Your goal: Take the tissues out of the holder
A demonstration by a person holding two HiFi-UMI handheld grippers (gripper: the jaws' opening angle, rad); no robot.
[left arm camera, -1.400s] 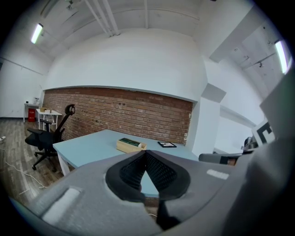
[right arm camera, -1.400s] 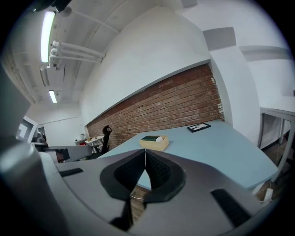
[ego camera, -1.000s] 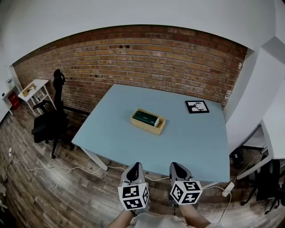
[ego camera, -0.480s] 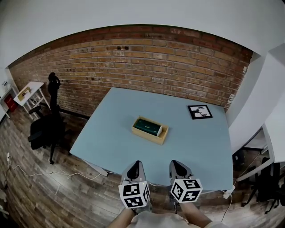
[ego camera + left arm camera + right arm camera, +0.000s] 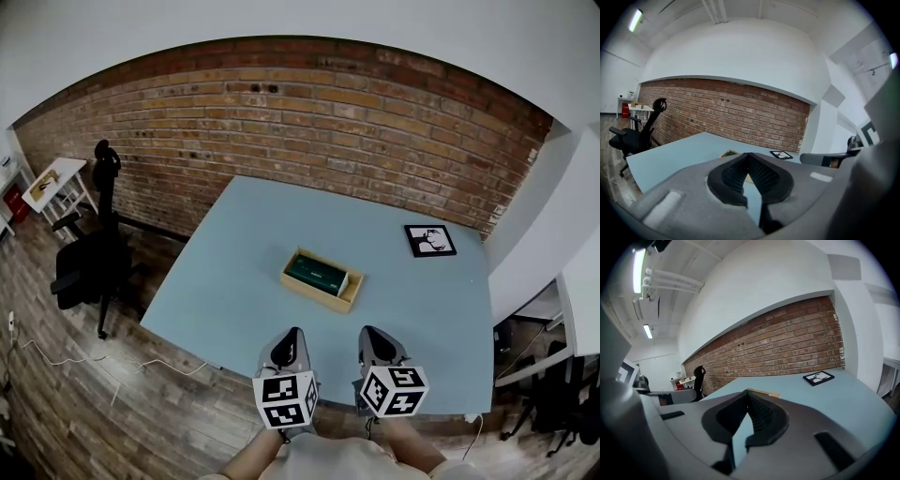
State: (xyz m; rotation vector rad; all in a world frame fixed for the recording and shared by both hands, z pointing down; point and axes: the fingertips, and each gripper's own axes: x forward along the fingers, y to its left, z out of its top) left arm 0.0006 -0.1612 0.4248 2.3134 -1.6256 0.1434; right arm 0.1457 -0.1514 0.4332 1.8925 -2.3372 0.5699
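Chair (image 5: 89,267): black, on the floor at 9 o'clock, off the surface (image 5: 234,281).
My left claw (image 5: 290,336): pressed together, empty, over the surface's near edge.
Holder (image 5: 319,293): wooden, mid-surface, at 12 o'clock from my claws; green tissues (image 5: 315,272) lie inside it.
My right claw (image 5: 371,334): pressed together, empty, beside the left.
Frame (image 5: 430,240): flat, at 2 o'clock from the holder.

A light blue table (image 5: 234,281) bears a wooden holder (image 5: 349,293) and a black-framed picture (image 5: 430,240)
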